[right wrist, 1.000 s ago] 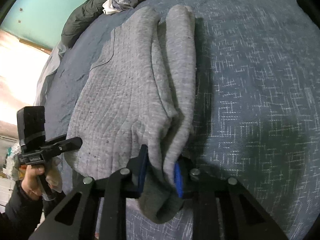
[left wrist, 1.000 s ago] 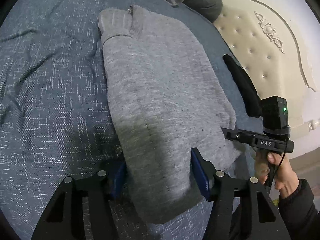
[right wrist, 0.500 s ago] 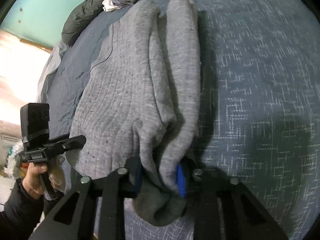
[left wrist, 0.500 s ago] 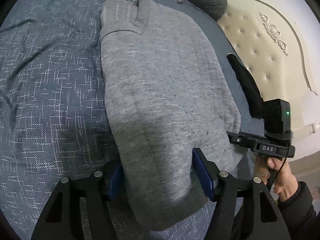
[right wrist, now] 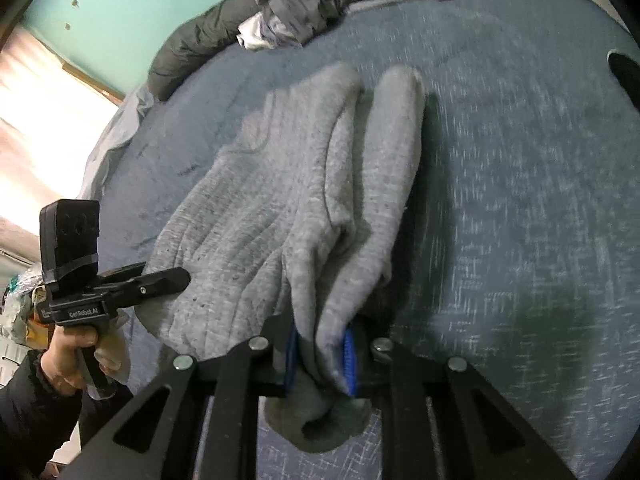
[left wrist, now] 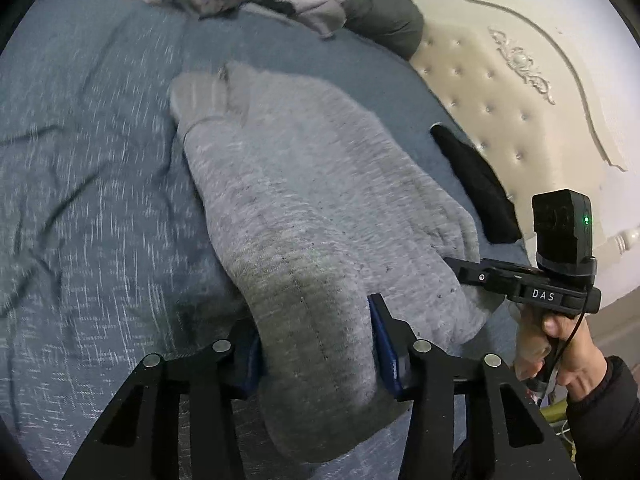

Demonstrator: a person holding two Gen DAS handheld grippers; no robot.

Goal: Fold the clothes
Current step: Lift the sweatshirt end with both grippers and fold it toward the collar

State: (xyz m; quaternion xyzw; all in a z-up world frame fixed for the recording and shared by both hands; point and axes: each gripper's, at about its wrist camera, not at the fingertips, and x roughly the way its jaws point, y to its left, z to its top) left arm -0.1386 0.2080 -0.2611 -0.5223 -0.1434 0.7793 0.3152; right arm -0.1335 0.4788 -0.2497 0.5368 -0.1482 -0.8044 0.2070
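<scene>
Left gripper (left wrist: 316, 344) closing on grey sweater (left wrist: 320, 208) hem at lower centre; right gripper (right wrist: 320, 360) closing on bunched sleeve; uneven lift risks slippage, collapsed fold.

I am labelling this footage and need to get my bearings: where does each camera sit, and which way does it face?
Left wrist view: on the left tool, looking down along its fingers at the grey sweater on the blue bedspread, its jaws closing on the hem; the right hand shows at the right.
Right wrist view: on the right tool, facing down over the sweater's bunched edge, its jaws closing on it; the left hand shows at the left.
Both share the sweater, the bedspread and the clothes pile.
</scene>
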